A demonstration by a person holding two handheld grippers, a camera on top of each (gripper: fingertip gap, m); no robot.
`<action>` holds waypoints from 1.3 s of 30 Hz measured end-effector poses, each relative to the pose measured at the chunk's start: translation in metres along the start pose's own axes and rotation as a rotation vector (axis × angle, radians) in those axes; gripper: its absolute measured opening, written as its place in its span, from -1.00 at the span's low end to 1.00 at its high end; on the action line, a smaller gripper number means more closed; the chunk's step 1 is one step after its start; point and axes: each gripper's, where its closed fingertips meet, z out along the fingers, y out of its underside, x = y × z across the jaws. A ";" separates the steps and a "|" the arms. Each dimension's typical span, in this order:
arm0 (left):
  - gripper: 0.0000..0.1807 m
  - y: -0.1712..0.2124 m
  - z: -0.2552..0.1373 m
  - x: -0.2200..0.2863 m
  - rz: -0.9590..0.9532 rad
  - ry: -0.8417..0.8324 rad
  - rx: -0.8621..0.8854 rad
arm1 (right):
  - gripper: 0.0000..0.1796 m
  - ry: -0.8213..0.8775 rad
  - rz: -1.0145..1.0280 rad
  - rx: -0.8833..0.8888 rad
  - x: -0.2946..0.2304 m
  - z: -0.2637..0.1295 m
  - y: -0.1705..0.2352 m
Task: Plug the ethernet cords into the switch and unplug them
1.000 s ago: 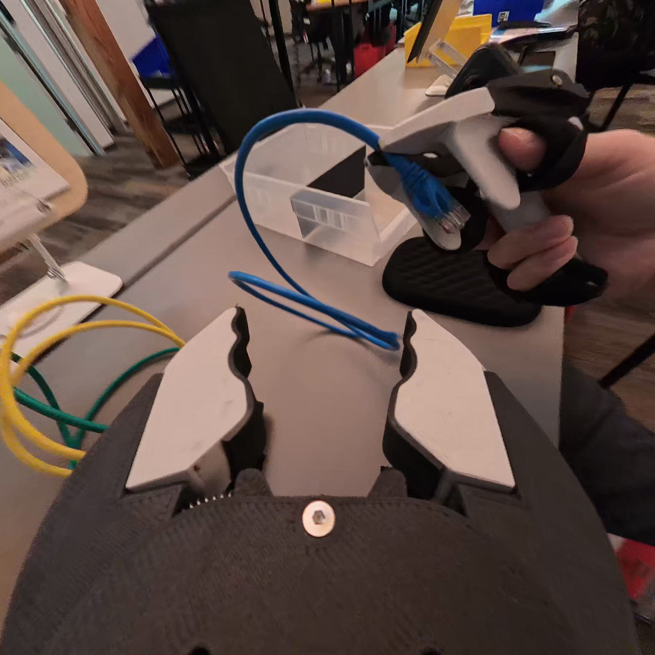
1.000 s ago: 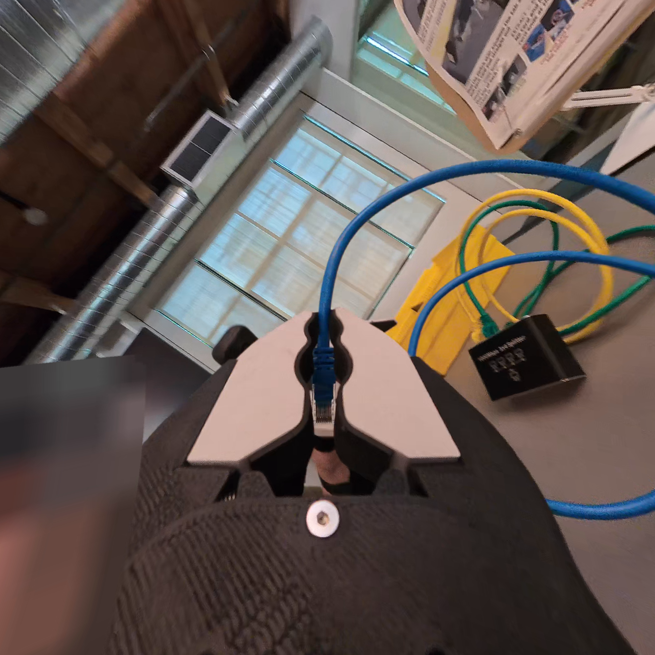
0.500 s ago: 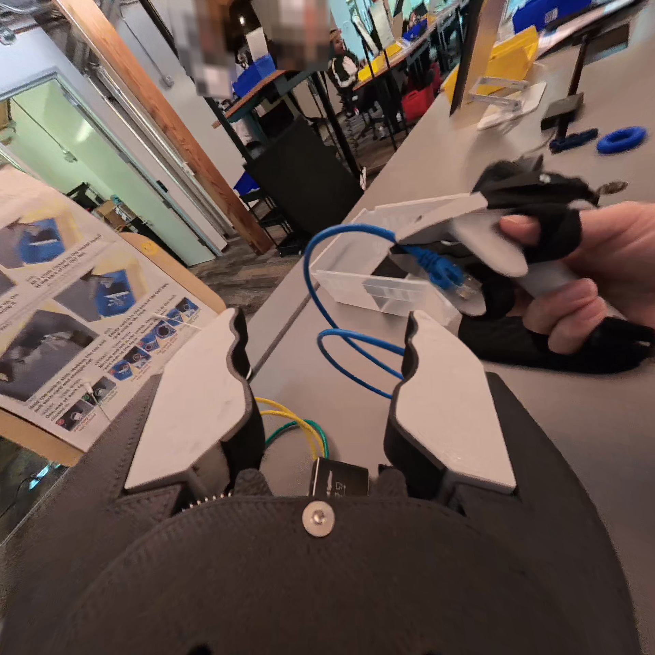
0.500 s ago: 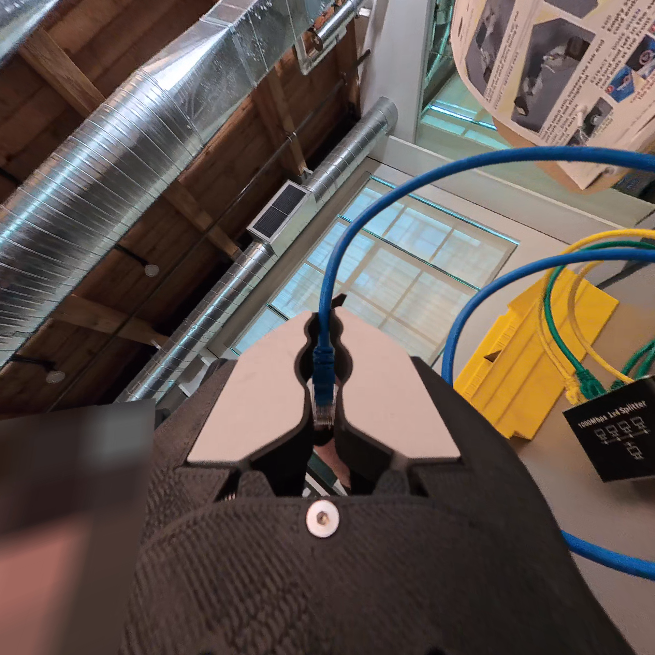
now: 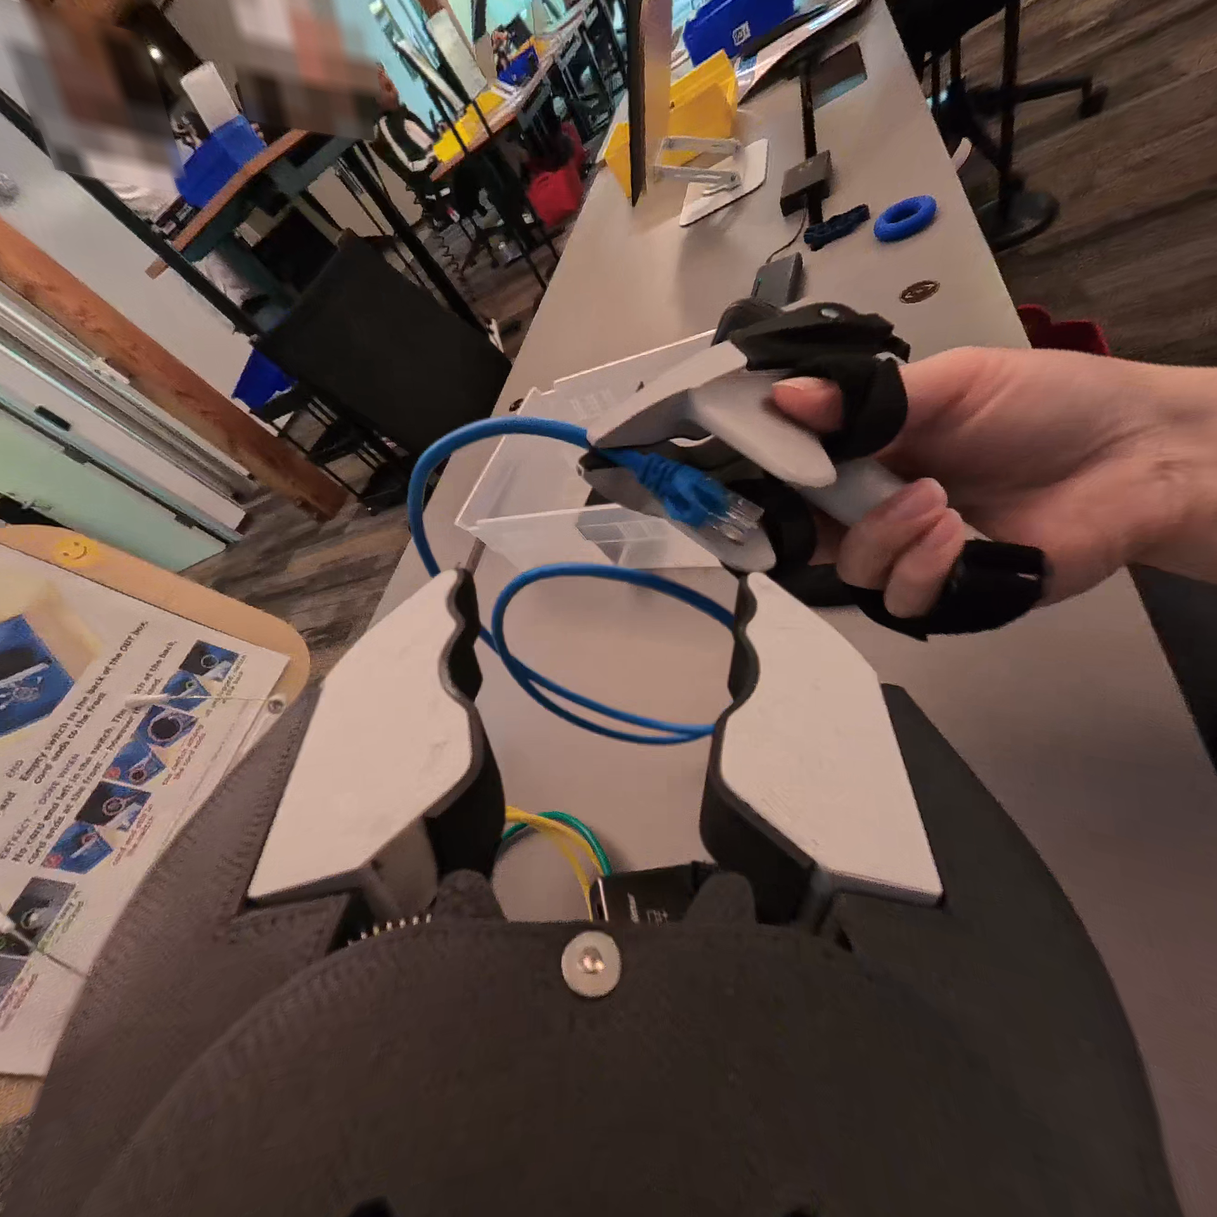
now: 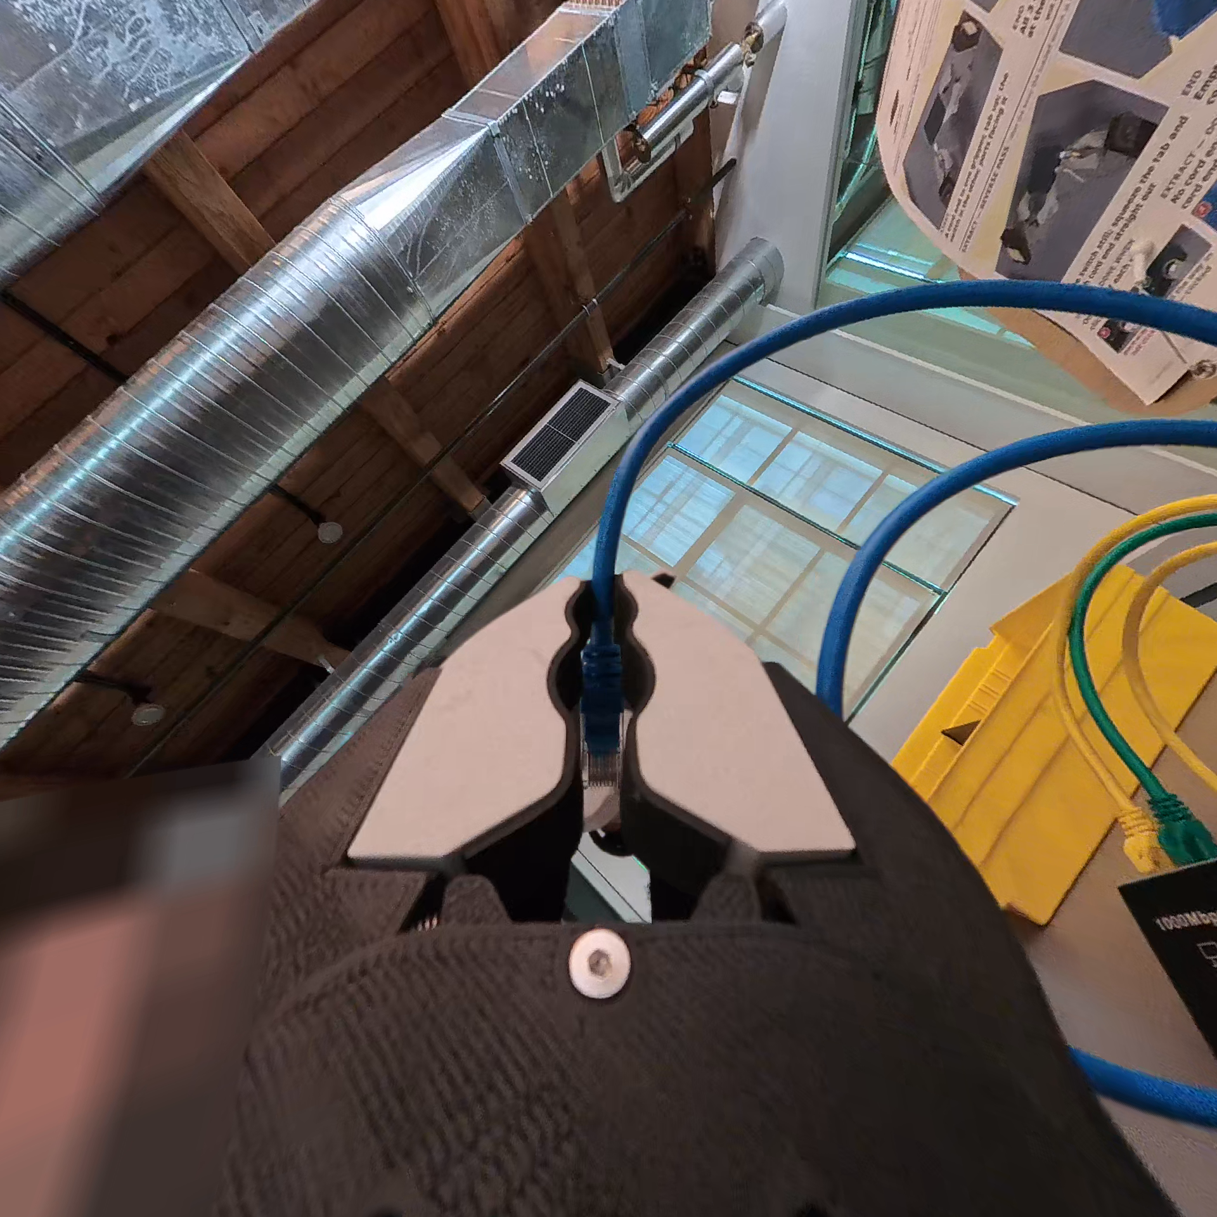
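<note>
Ethernet cords yellow [image 6: 1136,826] and green [image 6: 1175,826] were seen plugged into the switch [image 6: 1179,948] on the table [image 5: 658,290] — blue cord [image 6: 602,711] unplugged, pinched by the right hand-held gripper [image 6: 602,685]; left hand-held gripper [image 5: 599,632] wide, empty.

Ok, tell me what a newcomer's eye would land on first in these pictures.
First the blue cord, arcing in loops above the table, its plug clamped in the shut right gripper held in a hand. Next the left gripper, wide open and empty over the black switch. Yellow and green plugs sit in the switch.
</note>
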 end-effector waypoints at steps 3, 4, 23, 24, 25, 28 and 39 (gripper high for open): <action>-0.15 -0.001 0.008 0.005 0.041 0.040 0.018 | -0.93 0.008 -0.001 0.010 0.004 0.004 -0.003; -0.16 -0.003 0.010 0.006 0.062 0.028 0.025 | -0.93 0.011 -0.003 0.014 0.005 0.005 -0.005; -0.43 -0.009 0.032 -0.001 0.139 -0.128 0.032 | -0.93 0.009 -0.133 0.063 0.002 0.003 -0.014; -0.45 -0.010 0.028 -0.007 0.130 -0.150 0.043 | -0.93 0.005 -0.144 0.063 0.000 0.002 -0.015; -0.51 -0.012 0.022 -0.014 0.125 -0.183 0.056 | -0.93 0.005 -0.154 0.055 -0.001 0.001 -0.014; -0.56 -0.014 0.010 -0.022 0.127 -0.217 0.095 | -0.93 0.002 -0.188 -0.007 -0.004 0.003 -0.004; -0.79 -0.007 0.021 -0.006 0.240 -0.161 0.065 | -0.93 0.058 -0.269 -0.127 0.000 0.003 0.010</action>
